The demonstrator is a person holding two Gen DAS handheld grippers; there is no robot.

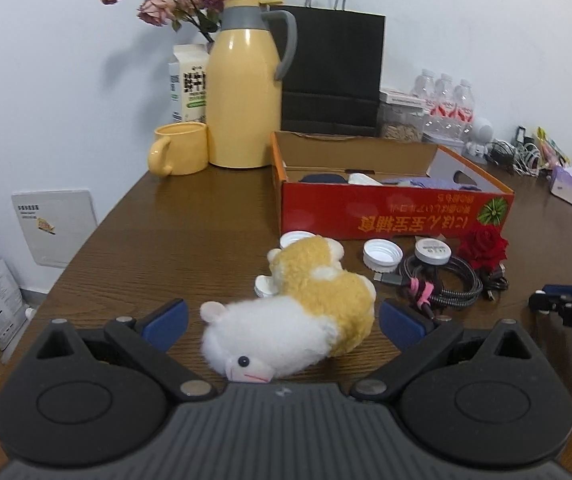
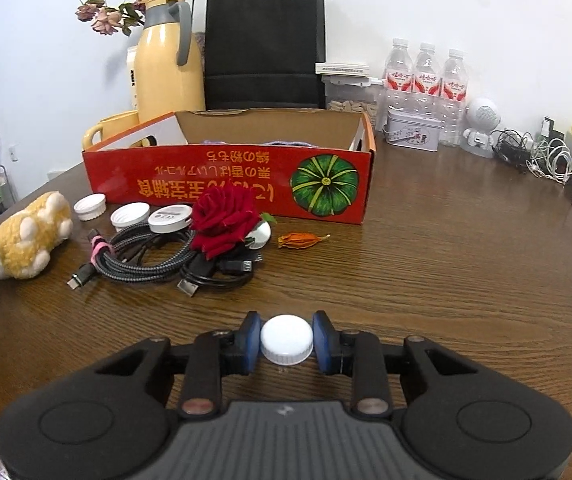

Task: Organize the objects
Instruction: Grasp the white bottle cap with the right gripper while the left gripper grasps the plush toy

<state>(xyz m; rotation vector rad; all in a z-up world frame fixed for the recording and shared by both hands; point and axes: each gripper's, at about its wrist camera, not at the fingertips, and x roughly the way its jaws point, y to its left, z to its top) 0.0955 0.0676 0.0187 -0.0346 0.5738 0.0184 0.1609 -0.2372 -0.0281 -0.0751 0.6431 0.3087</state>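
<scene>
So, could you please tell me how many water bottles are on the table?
3. They stand in a row at the back of the table, behind the white tin: left bottle, middle bottle, right bottle. None appears hidden.

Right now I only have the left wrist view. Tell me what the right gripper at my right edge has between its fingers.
Observer: The right gripper has its pads against both sides of a white bottle cap, which sits on the wooden table.
Operator: Report anything lying right of the red rose.
Observer: A dried orange flower bud lies there, in front of the red cardboard box.
Operator: Check behind the rose itself.
Observer: A round white piece shows at the right side of the red rose, partly hidden by it; I cannot tell what it is.
</scene>
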